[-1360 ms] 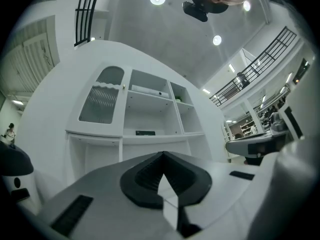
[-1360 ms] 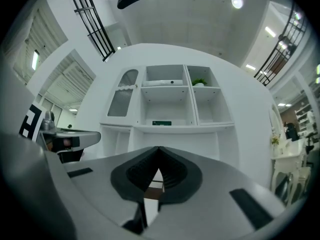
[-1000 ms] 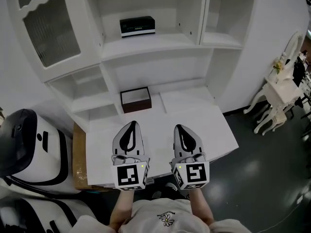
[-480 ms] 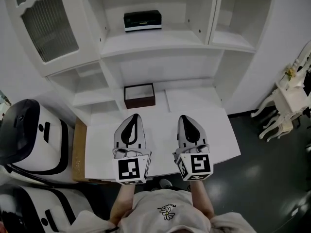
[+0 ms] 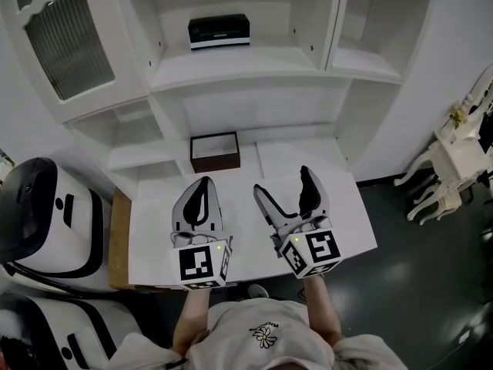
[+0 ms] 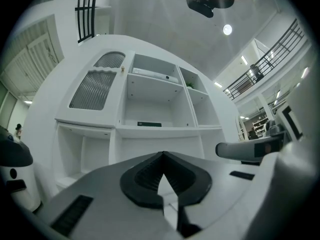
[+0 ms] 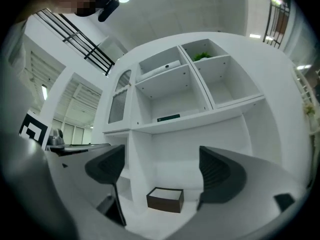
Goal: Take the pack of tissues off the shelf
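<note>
I am holding both claws low over the white desk (image 5: pixel 154 233), in front of the white shelf unit (image 5: pixel 239 75), and neither one is touching anything. My right gripper (image 5: pixel 282 182) is opening its jaws at this moment; the two dark pads are standing well apart with nothing between them, and through the gap I am seeing only the brown open box (image 7: pixel 165 199) sitting farther back on the desk against the unit's lower wall. My left gripper (image 5: pixel 202 183) is sitting just beside it with its jaws pressed together tip to tip, gripping nothing. The pack of tissues (image 5: pixel 219 31), dark with a pale band along its lower edge, is lying flat on the middle shelf of the centre bay, well above and behind the brown box and well apart from both claws. In the right gripper view it is showing as a thin dark strip on that shelf. A rounded white and black machine (image 5: pixel 46 230) is standing on the floor to my left of the desk.
</note>
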`<state>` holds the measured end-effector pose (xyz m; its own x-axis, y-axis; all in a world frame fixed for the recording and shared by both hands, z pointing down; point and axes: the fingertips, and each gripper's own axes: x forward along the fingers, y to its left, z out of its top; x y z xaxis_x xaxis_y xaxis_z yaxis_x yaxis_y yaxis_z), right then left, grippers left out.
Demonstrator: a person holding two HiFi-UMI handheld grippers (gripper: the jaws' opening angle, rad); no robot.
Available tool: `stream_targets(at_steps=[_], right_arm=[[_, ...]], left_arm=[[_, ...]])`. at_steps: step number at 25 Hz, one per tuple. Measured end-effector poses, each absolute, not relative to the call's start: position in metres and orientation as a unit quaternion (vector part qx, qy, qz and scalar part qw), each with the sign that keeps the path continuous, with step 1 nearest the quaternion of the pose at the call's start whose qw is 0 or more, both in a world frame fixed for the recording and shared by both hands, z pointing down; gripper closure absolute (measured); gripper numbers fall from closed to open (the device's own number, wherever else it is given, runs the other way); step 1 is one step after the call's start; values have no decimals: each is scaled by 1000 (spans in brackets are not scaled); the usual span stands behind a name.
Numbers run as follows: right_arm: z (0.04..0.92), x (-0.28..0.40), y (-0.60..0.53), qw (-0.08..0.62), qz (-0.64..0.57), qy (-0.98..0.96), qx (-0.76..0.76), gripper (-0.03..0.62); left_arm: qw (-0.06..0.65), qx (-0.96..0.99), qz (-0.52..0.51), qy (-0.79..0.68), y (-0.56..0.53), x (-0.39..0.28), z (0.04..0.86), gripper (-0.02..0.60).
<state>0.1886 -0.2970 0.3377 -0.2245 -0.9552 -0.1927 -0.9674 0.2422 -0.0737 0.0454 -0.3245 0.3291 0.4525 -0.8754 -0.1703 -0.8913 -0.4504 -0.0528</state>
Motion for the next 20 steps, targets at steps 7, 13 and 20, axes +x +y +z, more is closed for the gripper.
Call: stream_targets(at_steps=[7,13,20], right_arm=[[357,184,-313,92,-7,799,-595,0],[364,189,-322,73,-25,797,-599,0],[297,189,-338,68,42,822,-564,2]], left_arm=[[64,-852,54,517,-332,50,332,581],[63,-850,58,520,-340,48,330,581],[63,-847,57,525,-349,46,327,581]])
